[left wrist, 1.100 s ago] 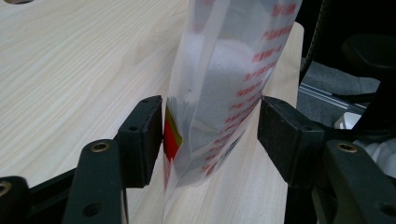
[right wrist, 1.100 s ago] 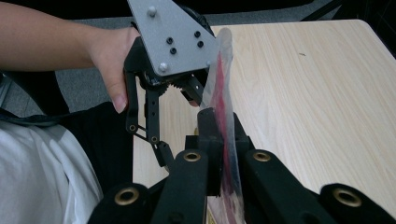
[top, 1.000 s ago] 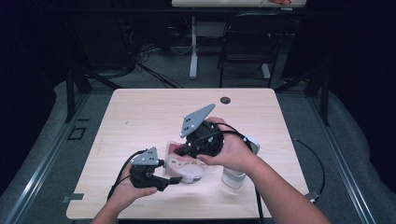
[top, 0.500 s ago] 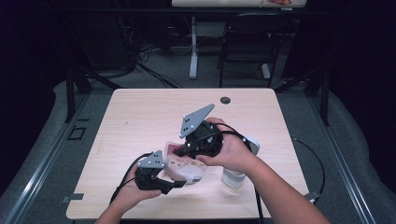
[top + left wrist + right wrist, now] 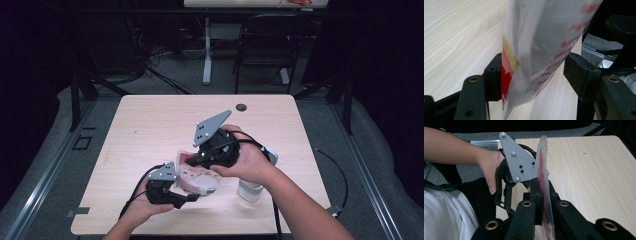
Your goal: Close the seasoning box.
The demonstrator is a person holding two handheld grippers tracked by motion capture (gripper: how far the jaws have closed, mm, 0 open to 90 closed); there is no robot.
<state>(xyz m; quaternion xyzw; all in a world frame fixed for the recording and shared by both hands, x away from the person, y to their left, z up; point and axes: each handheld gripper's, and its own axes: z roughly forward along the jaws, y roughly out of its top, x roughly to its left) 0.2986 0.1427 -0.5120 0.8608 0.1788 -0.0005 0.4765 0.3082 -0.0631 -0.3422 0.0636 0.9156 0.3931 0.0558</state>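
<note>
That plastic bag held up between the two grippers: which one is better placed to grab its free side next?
Left, probably. The left gripper has open jaws around the bag, while the right gripper is shut on another edge.

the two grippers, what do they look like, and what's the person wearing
Both the left gripper and right gripper are black, with blocky square pads, brass-coloured pivot pins, a grey three-cornered plate with dark screw holes on top, and a trailing black cable. The forearms are bare; a white garment shows in the right gripper view.
</note>
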